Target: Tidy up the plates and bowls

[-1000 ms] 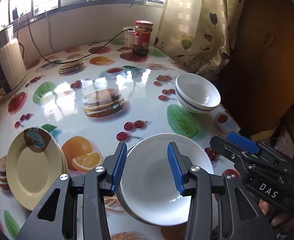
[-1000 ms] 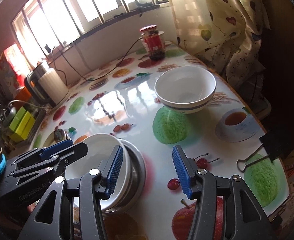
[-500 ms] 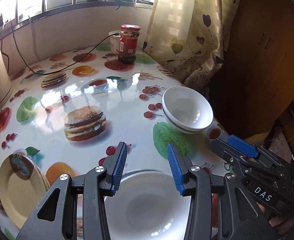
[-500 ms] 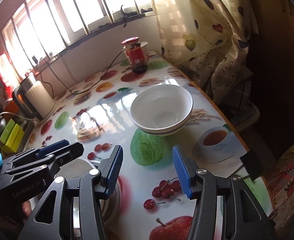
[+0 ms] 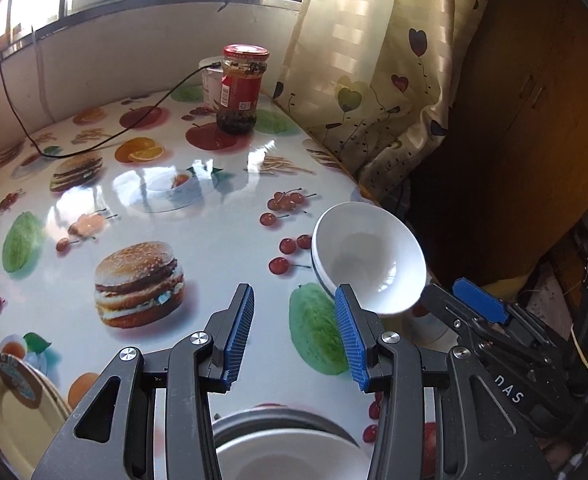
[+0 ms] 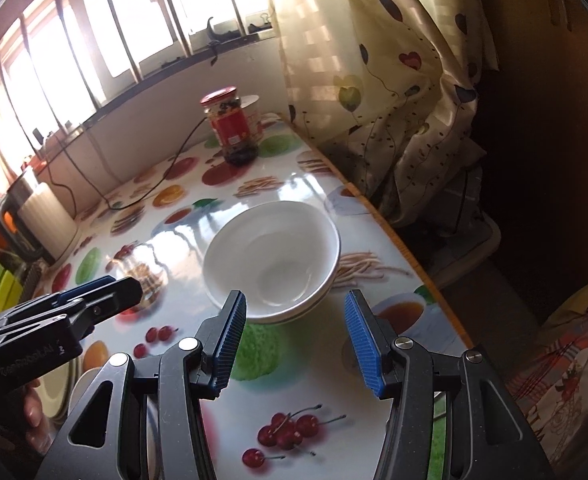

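Note:
A white bowl [image 6: 272, 262] sits near the table's right edge, seemingly stacked on a second bowl; it also shows in the left wrist view [image 5: 367, 262]. My right gripper [image 6: 295, 340] is open and empty, just short of the bowl's near rim. My left gripper [image 5: 294, 336] is open and empty, above a white plate on a metal dish [image 5: 290, 450] at the table's front. The right gripper shows at the right in the left wrist view [image 5: 481, 308]. Yellow plates [image 5: 10, 412] lie stacked at the front left.
A red-labelled jar [image 5: 242, 88] stands at the back with a black cable [image 5: 106, 142] running to it. A kettle [image 6: 34, 216] stands at the left. A curtain [image 6: 377, 80] hangs past the table's right edge [image 6: 405, 248].
Both grippers have moved forward and right across the table. The white bowl has come closer to the right gripper. The plate on the metal dish has slid to the bottom of the left view.

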`<state>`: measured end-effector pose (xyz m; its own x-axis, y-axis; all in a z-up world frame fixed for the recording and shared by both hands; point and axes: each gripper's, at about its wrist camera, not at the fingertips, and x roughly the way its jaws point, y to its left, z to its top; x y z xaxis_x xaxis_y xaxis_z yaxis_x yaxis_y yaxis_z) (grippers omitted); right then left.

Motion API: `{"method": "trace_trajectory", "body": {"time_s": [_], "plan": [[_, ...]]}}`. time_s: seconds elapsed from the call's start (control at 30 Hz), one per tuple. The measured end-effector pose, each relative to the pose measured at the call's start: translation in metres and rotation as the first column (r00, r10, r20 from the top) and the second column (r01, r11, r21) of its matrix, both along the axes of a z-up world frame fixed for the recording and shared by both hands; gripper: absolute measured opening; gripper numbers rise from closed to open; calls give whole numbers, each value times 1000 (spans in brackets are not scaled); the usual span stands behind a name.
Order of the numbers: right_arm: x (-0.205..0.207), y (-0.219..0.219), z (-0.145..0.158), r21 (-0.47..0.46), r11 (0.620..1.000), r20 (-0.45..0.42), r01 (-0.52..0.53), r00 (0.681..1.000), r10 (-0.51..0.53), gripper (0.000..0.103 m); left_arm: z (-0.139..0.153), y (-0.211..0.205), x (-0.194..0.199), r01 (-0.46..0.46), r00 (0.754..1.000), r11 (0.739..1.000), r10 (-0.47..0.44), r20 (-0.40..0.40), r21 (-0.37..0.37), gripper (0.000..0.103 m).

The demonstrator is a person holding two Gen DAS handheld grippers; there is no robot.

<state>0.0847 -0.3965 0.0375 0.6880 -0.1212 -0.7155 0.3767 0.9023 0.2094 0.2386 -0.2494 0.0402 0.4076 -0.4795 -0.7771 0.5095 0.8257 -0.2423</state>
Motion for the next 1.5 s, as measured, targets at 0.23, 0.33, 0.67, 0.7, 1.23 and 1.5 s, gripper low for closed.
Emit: {"method": "trace_trajectory", "body": {"time_s": [0.23,0.33,0.67,0.7,1.23,1.5], "plan": [[17,-16,-6,-11,1000,-12,13,1000,-13,52,-8,-17,18,-1,999,1000,2,-33,25,43],[23,-22,-8,-13,1000,-17,15,1000,-15,52,-10,-25,20,1,1000,999,0,-24,50,43],[39,-36,-20,-9,1000,-42,13,999,-13,51,-20,-46,26,36,999,994,-33,-32,108,43],[40,-36,-21,-10,1000,-44,11,999,-12,50,-21,-48,27,38,999,993,-33,-42,109,43],[47,-41,-28,2,1000,-61,-5,998,5,28,-30,-55,34,23,998,991,-15,-61,129,34],[51,-40,-30,18,999,-59,-27,998,28,18,-34,-55,37,24,997,992,-14,-80,124,26]]}}
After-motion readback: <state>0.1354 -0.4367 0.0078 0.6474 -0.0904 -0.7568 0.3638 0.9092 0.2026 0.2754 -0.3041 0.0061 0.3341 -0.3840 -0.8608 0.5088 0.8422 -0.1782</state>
